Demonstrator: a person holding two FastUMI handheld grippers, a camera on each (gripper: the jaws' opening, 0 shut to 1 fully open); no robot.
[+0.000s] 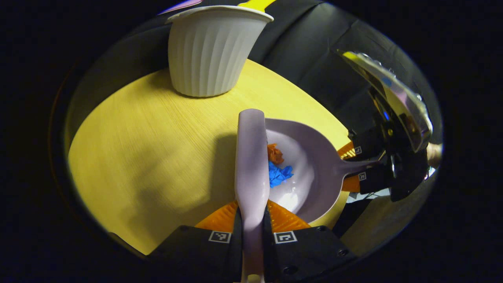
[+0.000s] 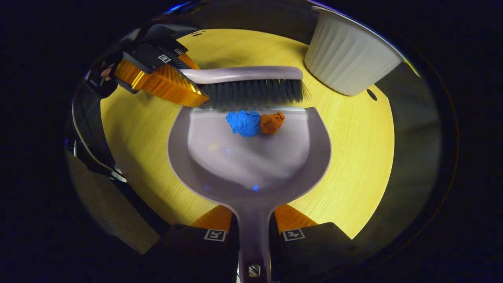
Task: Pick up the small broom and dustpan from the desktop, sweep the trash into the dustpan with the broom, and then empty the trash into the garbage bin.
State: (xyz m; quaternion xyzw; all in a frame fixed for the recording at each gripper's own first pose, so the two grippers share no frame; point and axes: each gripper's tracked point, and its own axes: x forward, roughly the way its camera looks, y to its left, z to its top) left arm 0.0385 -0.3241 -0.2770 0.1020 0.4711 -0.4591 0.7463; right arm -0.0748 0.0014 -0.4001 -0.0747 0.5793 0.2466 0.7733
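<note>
Nearest in the right gripper view, the right gripper [image 2: 253, 236] has both fingers clamped on the handle of the dustpan [image 2: 251, 157], whose front lip rests on the yellow desktop [image 2: 353, 157]. Just inside that lip lie the trash pieces, a blue scrap [image 2: 243, 122] touching an orange scrap [image 2: 272, 122]. At the lip stands the broom [image 2: 251, 84], bristles down, its handle gripped between the fingers of the left gripper [image 1: 251, 236]. Beyond, at the far edge of the desktop, stands the white ribbed garbage bin [image 2: 346, 59]. Sweeping looks nearly done; I judge the next move calls for nudging the scraps deeper, then lifting the dustpan level and carrying it to the bin to tip.
</note>
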